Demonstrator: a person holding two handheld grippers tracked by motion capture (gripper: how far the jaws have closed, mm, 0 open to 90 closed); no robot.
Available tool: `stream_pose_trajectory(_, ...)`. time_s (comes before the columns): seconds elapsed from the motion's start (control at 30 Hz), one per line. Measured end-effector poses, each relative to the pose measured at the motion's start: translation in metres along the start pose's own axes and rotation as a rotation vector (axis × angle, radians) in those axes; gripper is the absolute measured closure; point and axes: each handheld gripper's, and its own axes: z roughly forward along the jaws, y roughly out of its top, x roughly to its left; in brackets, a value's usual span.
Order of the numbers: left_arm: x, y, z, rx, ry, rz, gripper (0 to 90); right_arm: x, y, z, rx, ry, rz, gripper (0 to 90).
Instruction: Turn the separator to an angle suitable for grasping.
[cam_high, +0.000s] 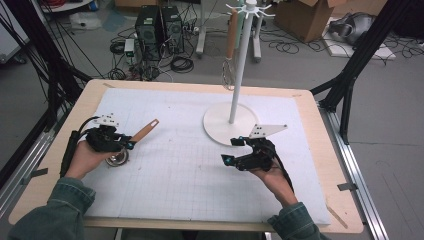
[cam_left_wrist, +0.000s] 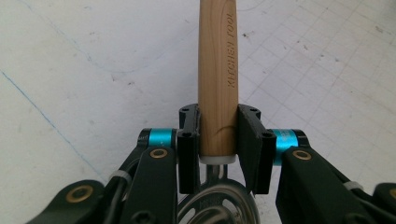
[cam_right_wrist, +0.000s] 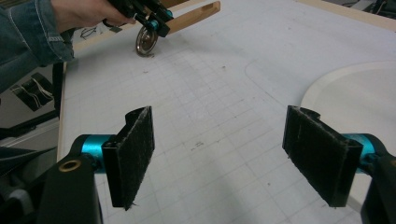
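A kitchen tool with a wooden handle (cam_high: 145, 131) and a round metal head (cam_high: 117, 159) lies at the left of the white mat. My left gripper (cam_high: 128, 144) is shut on the handle (cam_left_wrist: 217, 84) just above the metal head (cam_left_wrist: 217, 205). My right gripper (cam_high: 231, 150) is held at the mat's right, beside the stand's base, jaws wide open with nothing between them (cam_right_wrist: 229, 154). In the right gripper view the tool's head (cam_right_wrist: 145, 42) and handle (cam_right_wrist: 196, 16) lie far off at the top left, in the other hand's gripper.
A white stand with a round base (cam_high: 217, 126) and tall pole (cam_high: 240, 65) rises at the back of the mat; another wooden-handled utensil (cam_high: 231, 35) hangs from its top hooks. The gridded mat (cam_high: 190, 170) covers a wooden table. The base's edge (cam_right_wrist: 355, 93) lies right of my right jaws.
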Motion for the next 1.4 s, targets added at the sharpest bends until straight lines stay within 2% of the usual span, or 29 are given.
stream_pose_trajectory(0.6, -0.005, -0.002, -0.006, -0.054, -0.055, 0.008, 70.6, 0.005, 0.005, 0.016, 0.016, 0.022, -0.009, 24.3)
stream_pose_trajectory(0.97, -0.007, -0.002, -0.006, -0.065, -0.074, 0.015, 70.5, 0.007, 0.006, 0.022, 0.020, 0.028, -0.005, 24.5)
stream_pose_trajectory(1.4, -0.013, -0.003, -0.007, -0.089, -0.108, 0.028, 70.5, 0.014, 0.012, 0.045, 0.022, 0.050, -0.020, 24.7)
